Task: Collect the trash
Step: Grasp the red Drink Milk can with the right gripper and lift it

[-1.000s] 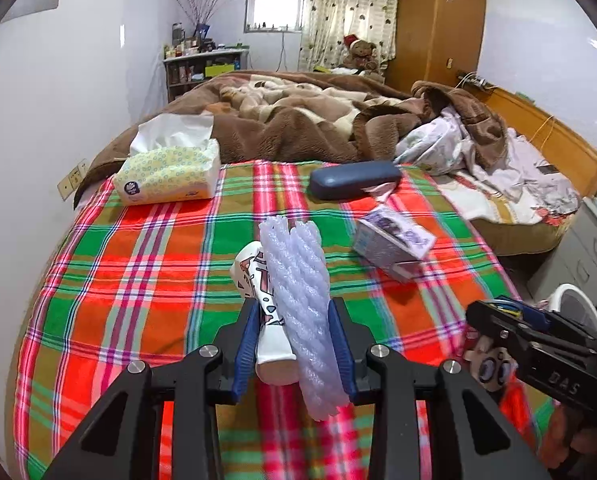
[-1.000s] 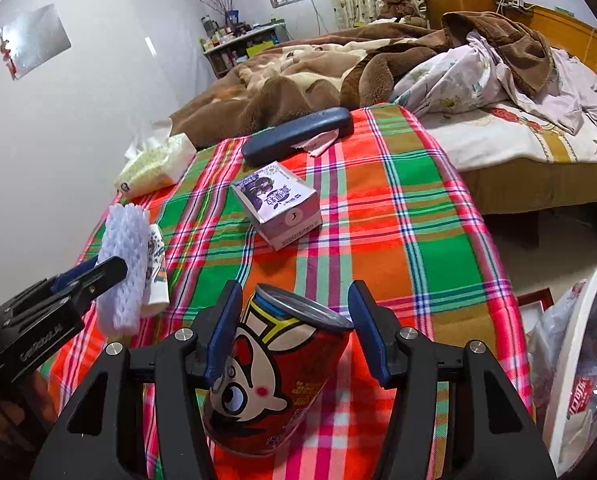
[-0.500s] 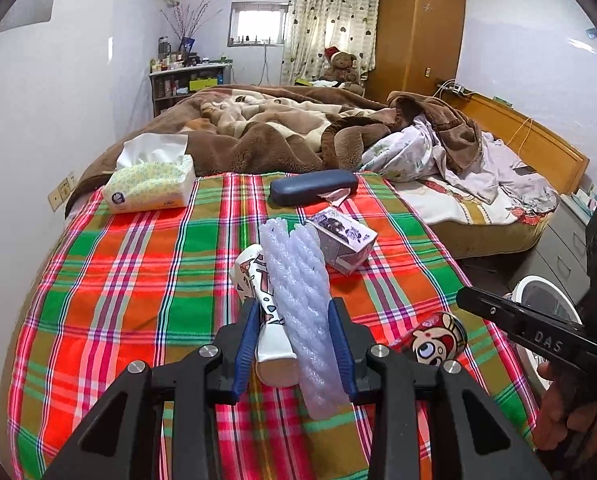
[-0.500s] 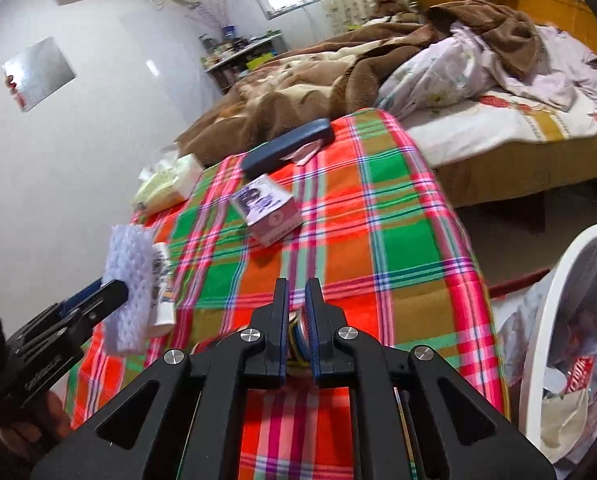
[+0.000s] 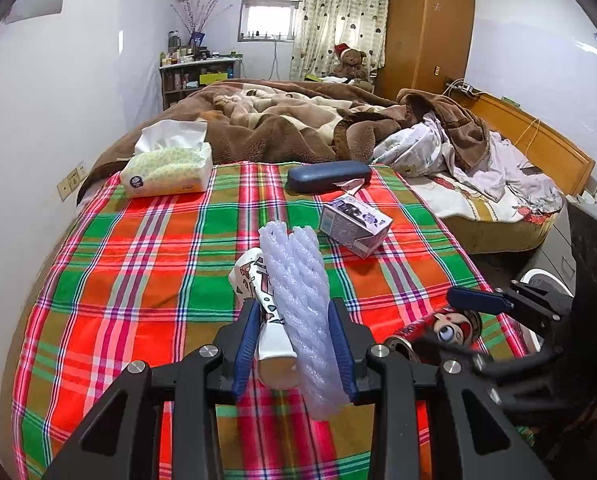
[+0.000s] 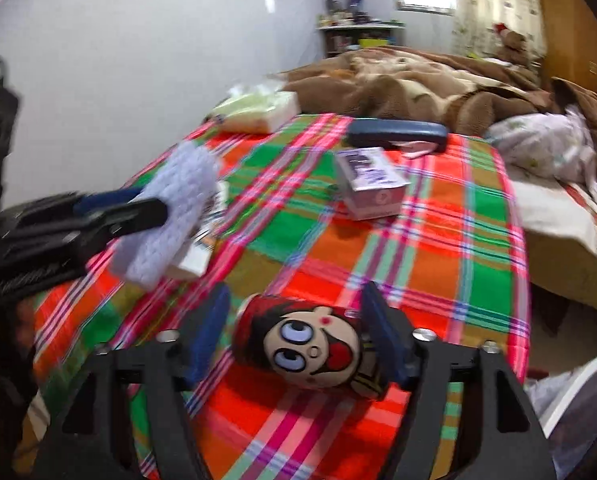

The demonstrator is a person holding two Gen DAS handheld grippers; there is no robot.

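Left wrist view: left hand-held gripper [image 5: 292,338] clamped on a white foam sleeve [image 5: 298,304] and a printed paper cup [image 5: 264,312] above the plaid blanket [image 5: 146,264]; small carton [image 5: 354,224] at 1 o'clock.
Right wrist view: right hand-held gripper [image 6: 298,334] has just been opening, jaws apart around the red cartoon can [image 6: 310,350] lying on the blanket; whether pads touch it is unclear.

Loads of bare plaid blanket [image 5: 146,280] is left open on the wall side. Further back, the way is blocked by a small carton [image 5: 354,224], a dark glasses case [image 5: 328,176] and a tissue pack [image 5: 166,170]; a white bin [image 6: 578,392] is parked off the right edge.
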